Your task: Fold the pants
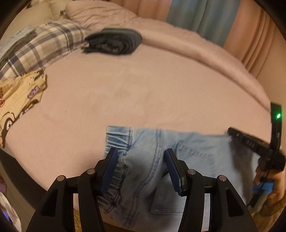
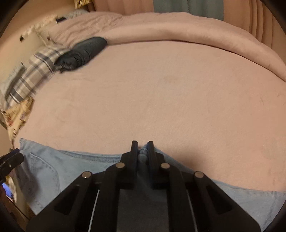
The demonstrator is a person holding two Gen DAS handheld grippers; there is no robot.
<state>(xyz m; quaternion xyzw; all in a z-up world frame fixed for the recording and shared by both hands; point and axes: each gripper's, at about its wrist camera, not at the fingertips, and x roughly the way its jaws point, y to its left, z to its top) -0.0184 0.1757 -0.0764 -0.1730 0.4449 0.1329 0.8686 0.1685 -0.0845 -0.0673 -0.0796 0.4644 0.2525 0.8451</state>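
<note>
Light blue jeans [image 1: 196,151] lie along the near edge of a pink bed [image 1: 125,89], waistband to the left. My left gripper [image 1: 141,155] hovers open over the waistband end, its blue pads [image 1: 110,167] apart from the denim below and between them. My right gripper [image 2: 142,146] is shut on a bunched fold at the far edge of the jeans [image 2: 71,164]. In the left wrist view the right gripper [image 1: 230,133] shows at the jeans' right end, with a hand behind it. In the right wrist view the left gripper [image 2: 10,160] peeks in at the left edge.
A dark folded garment [image 1: 114,42] sits at the back of the bed beside a plaid cloth [image 1: 35,48]. A yellow printed cloth [image 1: 21,100] lies at the left. A rolled pink blanket [image 1: 196,46] runs along the far side, with curtains [image 1: 205,14] behind.
</note>
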